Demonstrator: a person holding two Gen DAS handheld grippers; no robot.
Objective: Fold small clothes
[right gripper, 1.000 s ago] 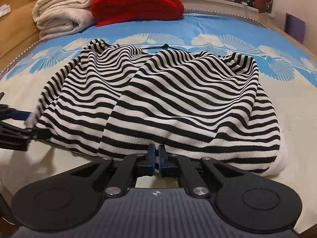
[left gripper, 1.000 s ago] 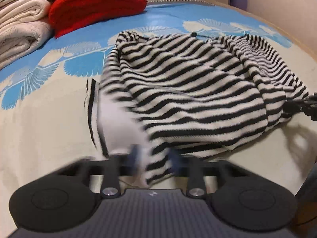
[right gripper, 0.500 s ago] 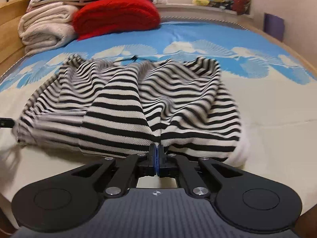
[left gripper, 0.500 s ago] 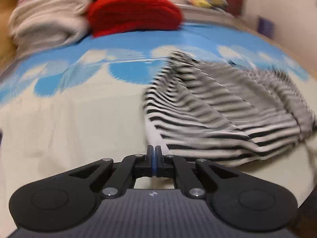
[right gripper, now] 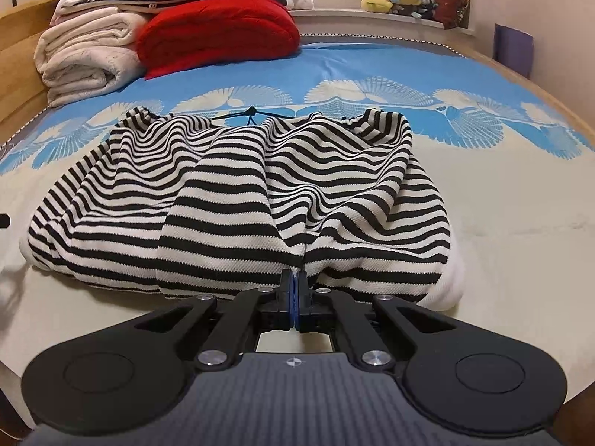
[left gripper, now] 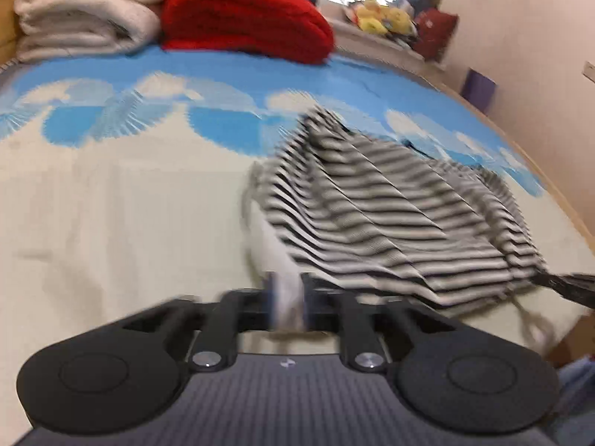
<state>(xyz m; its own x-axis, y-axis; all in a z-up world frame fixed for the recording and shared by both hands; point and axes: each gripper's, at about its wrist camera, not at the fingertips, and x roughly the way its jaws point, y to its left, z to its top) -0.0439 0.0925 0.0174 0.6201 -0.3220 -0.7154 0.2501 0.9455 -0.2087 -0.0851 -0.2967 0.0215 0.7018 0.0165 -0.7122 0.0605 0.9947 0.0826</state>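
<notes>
Lying rumpled on the bed point(right gripper: 520, 200), striped garment point(right gripper: 238, 200); towels point(right gripper: 85, 63), red cushion point(right gripper: 219, 33) behind. Left hand-held gripper point(left gripper: 286, 304) just opened, white hem between jaws; right hand-held gripper point(right gripper: 295, 299) clenched on the hem.

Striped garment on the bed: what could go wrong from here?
1. The left claw has just been opening around the white hem of the striped garment; it is too blurred to tell whether its pads press, so that edge may drop out.
2. The right claw is shut at the near hem; how much cloth it holds is unclear, so a pull may slip off.
</notes>
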